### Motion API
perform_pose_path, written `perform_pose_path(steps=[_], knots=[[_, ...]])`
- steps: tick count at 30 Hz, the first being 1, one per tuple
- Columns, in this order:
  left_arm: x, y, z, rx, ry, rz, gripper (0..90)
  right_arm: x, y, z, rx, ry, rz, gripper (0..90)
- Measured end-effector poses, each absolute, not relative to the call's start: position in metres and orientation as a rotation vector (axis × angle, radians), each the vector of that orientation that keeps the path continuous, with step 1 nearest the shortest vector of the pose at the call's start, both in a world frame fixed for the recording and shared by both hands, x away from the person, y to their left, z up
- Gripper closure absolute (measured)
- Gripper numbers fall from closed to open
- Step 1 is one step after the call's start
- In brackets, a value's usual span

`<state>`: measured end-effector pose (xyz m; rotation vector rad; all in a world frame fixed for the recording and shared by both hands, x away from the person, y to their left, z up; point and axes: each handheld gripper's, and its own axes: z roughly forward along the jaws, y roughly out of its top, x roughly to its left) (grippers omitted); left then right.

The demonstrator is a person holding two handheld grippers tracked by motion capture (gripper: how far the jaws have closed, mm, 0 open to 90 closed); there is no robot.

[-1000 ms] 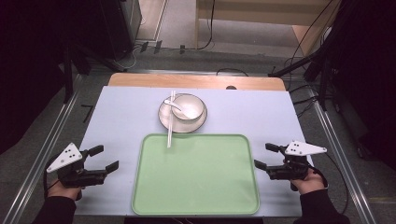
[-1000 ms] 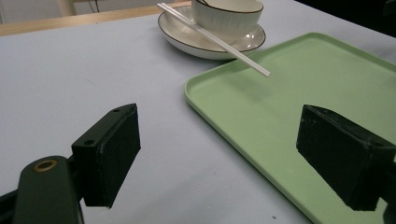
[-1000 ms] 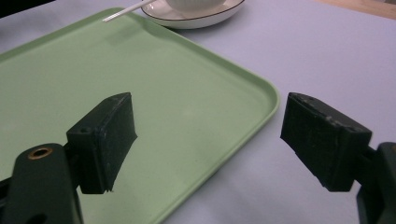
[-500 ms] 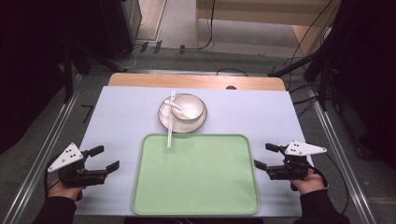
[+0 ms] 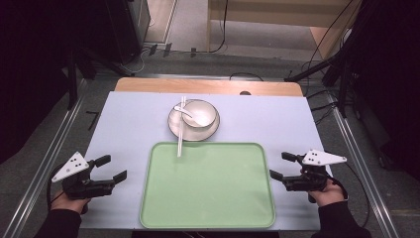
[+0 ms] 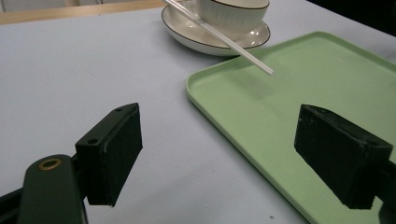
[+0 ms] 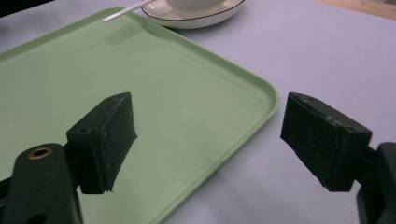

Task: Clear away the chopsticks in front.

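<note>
Tray (image 5: 208, 198), smooth pale-green plastic with rounded corners, is lying flat on the table (image 5: 124, 124).
Left hand-held gripper (image 5: 110, 167) and right hand-held gripper (image 5: 281, 165) are flanking it, blocky black jaws spread, holding nothing.

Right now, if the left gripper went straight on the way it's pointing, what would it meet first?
Most likely the tray's near edge: the left gripper, jaws open, aims right along the table at it. How high the jaws ride above the rim is hard to judge.

The left gripper (image 5: 111, 168) and right gripper (image 5: 281, 166) rest low in the person's hands, jaws spread wide with nothing between the fingers, pointing inward.
</note>
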<state>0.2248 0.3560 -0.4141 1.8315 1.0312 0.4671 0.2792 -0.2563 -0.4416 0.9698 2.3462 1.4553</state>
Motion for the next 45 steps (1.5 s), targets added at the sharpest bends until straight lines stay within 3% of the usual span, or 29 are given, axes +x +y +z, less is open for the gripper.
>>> perform_pose_path(steps=[9,15,22,26,32,45], knots=[[0.224,0.353,-0.406,1.807,1.082,0.447,14.8,0.279,-0.256,-0.442,0.969,2.347,1.453,18.4],[0.227,0.35,-0.403,1.811,1.103,0.336,14.8,0.279,-0.257,-0.442,0.972,2.348,1.448,18.4],[0.236,0.338,-0.398,1.862,1.249,0.394,14.1,0.279,-0.257,-0.442,0.978,2.345,1.449,18.4],[0.243,0.331,-0.394,1.9,1.224,0.328,13.1,0.279,-0.257,-0.442,0.978,2.345,1.447,18.4],[0.256,0.32,-0.39,1.966,1.257,0.371,14.4,0.279,-0.257,-0.442,0.975,2.347,1.445,18.4],[0.287,0.298,-0.39,2.006,1.239,0.273,16.1,0.279,-0.257,-0.442,0.976,2.348,1.445,18.4]])
